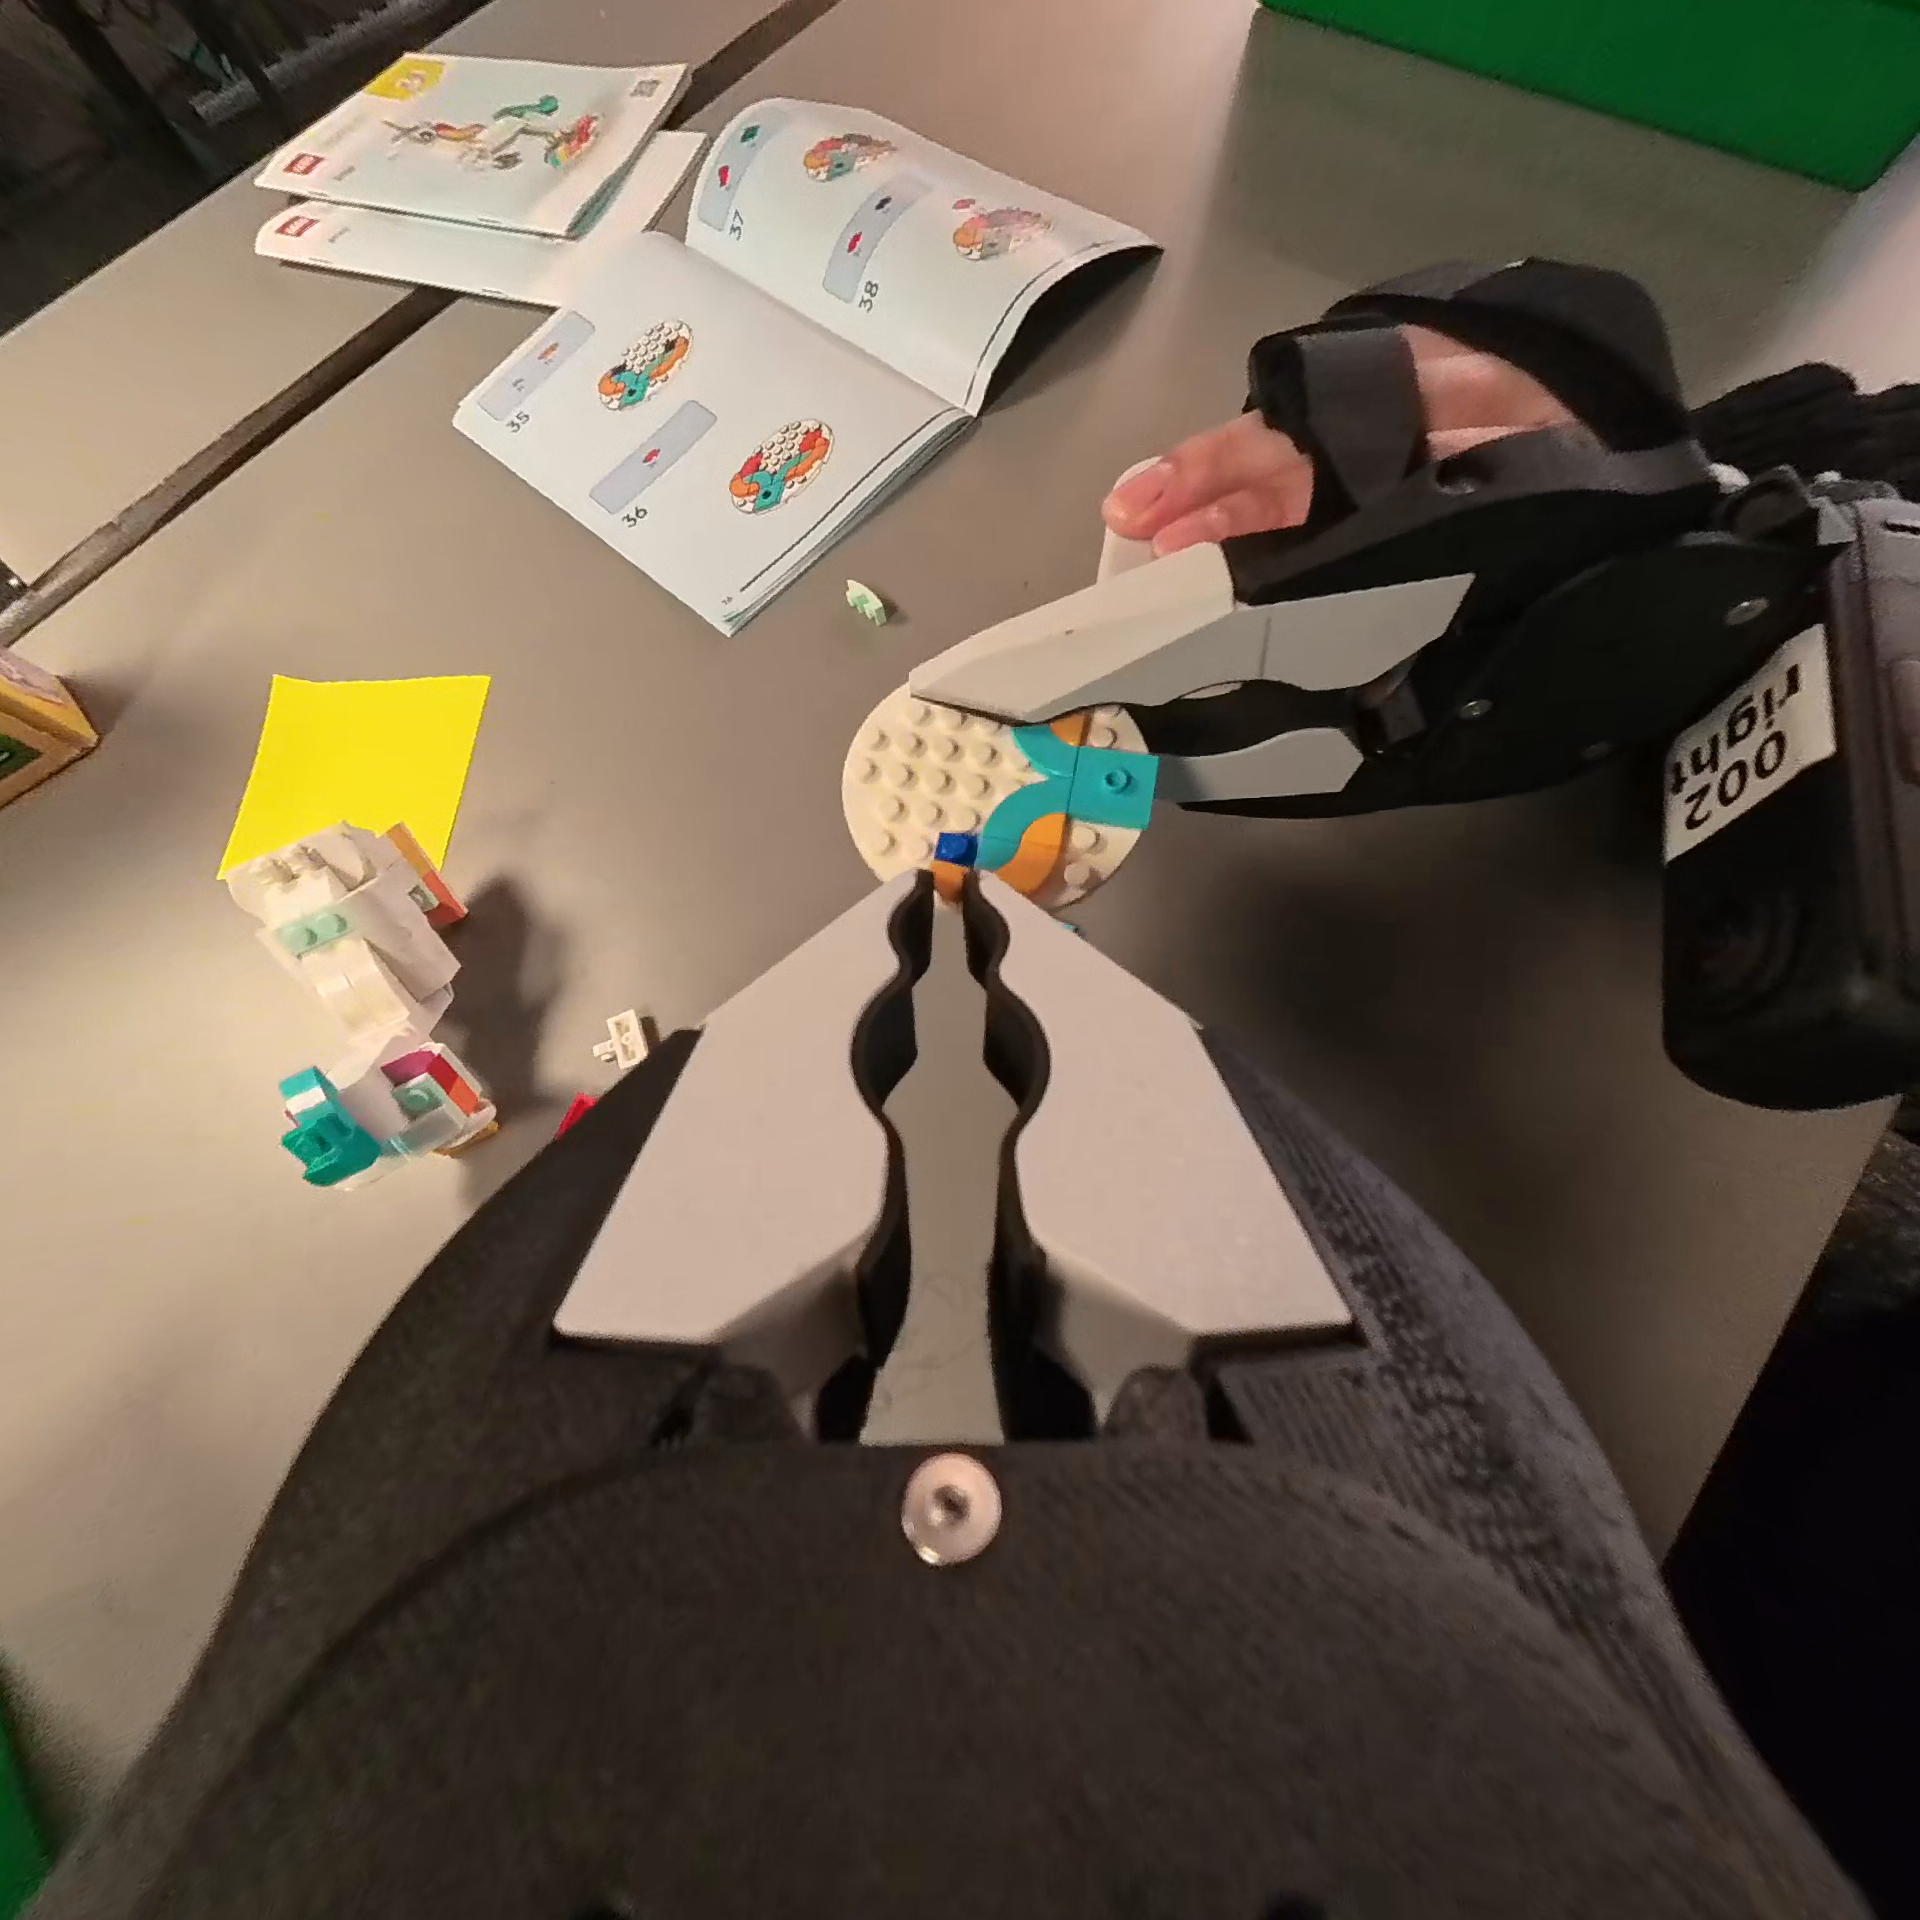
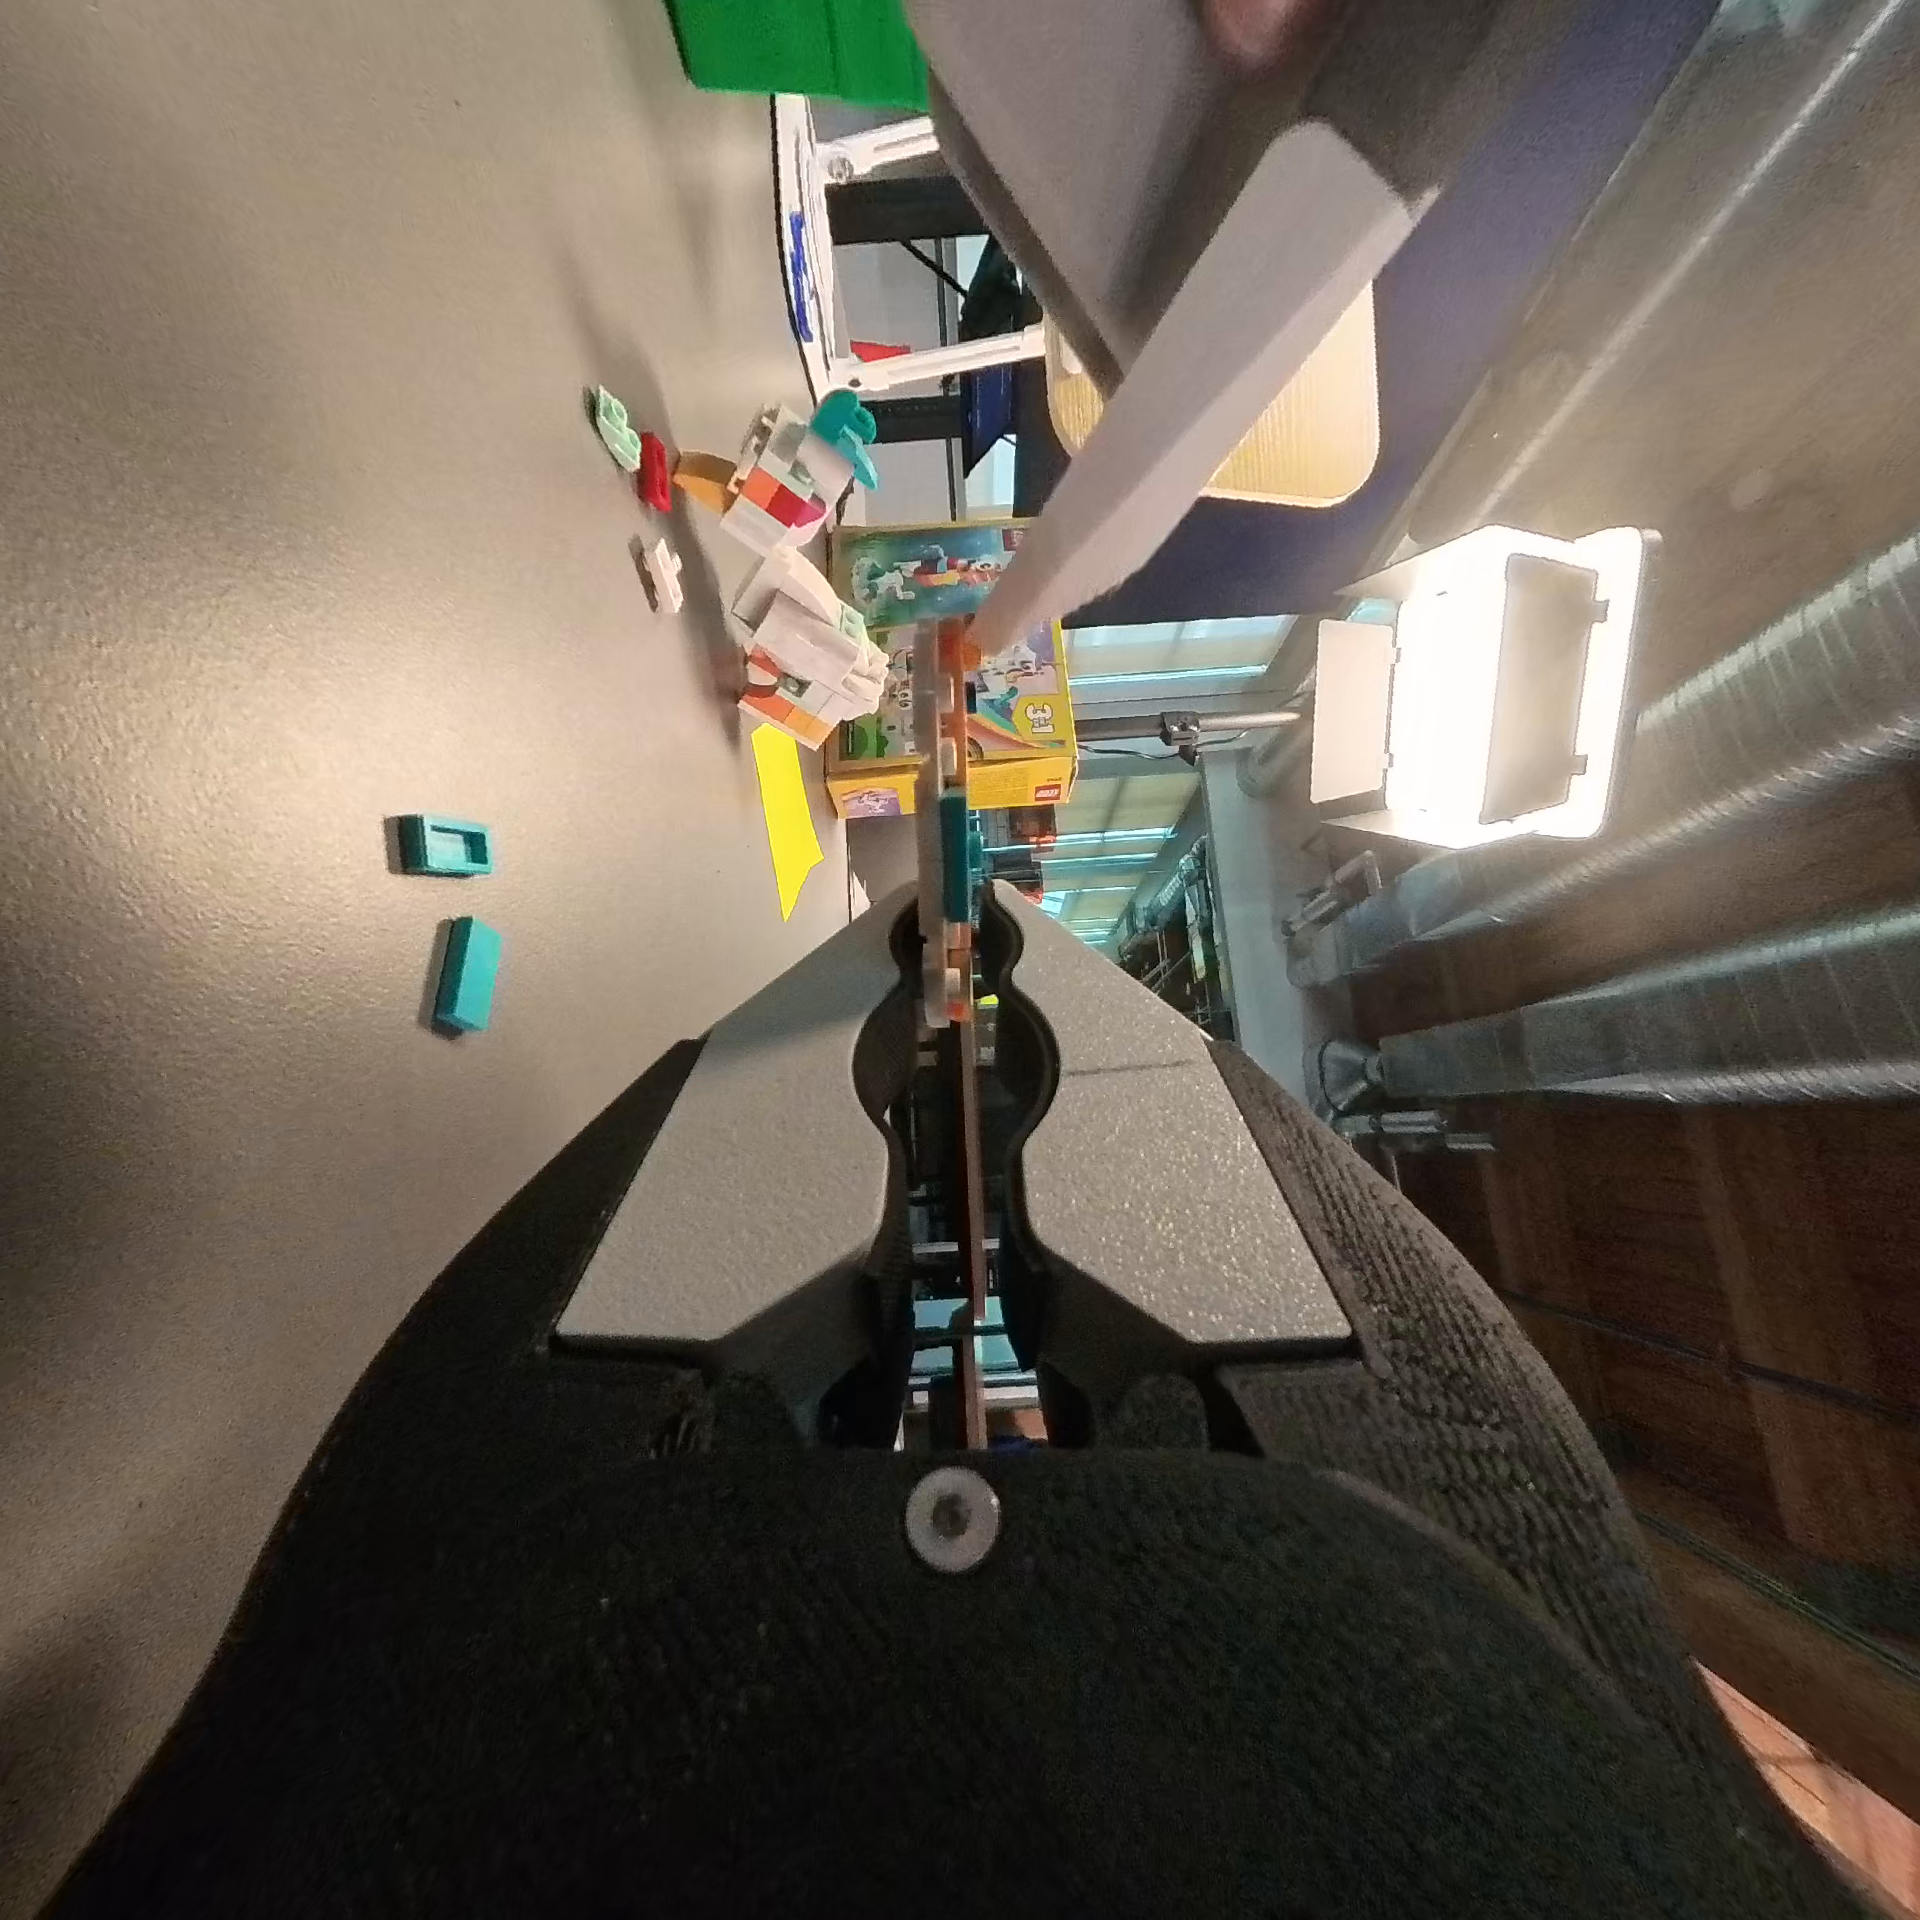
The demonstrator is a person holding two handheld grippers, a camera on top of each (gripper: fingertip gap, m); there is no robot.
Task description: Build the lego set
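In the left wrist view, the left gripper has its jaws nearly pressed together, a thin slot left between the tips. The tips meet the near edge of the round white plate right at a small blue stud piece; whether they actually pinch that piece cannot be told. The right gripper reaches in from the right, its jaws clamped on the plate's far side, one above and one below, over the teal and orange tiles. The plate is held tilted above the grey table. Left of it lie a white partial model, a second small model, a yellow paper and an open instruction booklet.

In the right wrist view, the scene appears rotated, the table running up the left. The right gripper pinches the plate edge-on between its jaws, so its face is hidden. One grey finger of the left gripper slants down to the plate's far end; the contact is hard to make out. Two teal bricks lie loose on the table.
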